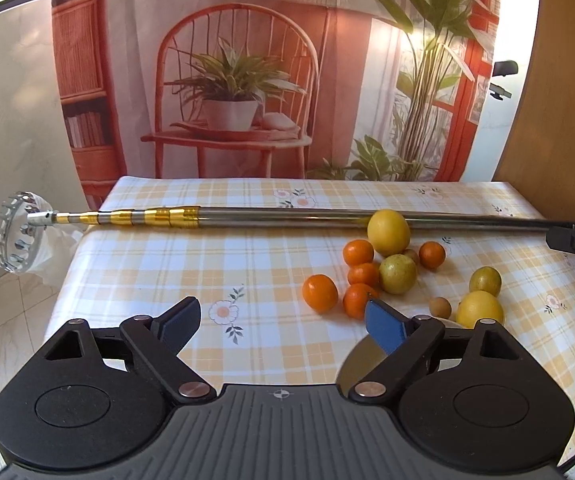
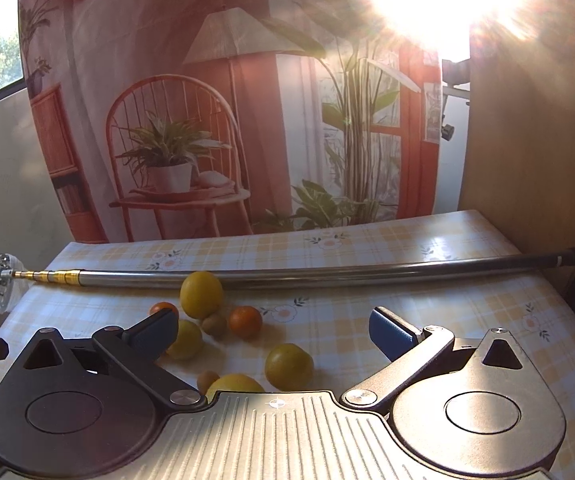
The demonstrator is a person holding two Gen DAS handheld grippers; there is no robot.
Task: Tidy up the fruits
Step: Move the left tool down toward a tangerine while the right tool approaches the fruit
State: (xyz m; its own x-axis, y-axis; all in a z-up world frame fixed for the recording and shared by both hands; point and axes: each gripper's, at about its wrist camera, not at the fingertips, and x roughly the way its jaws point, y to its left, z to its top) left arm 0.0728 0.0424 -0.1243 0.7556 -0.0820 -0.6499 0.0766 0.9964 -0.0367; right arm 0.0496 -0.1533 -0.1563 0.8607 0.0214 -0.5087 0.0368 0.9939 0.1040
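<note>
We hold both grippers, left (image 1: 281,320) and right (image 2: 273,330), fingers apart, nothing gripped. Fruits (image 1: 395,274) sit loose on the table (image 1: 191,264), just before the pole (image 1: 287,216).

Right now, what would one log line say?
left gripper open, empty | right gripper open, empty | fruits loose on table | pole behind them
</note>
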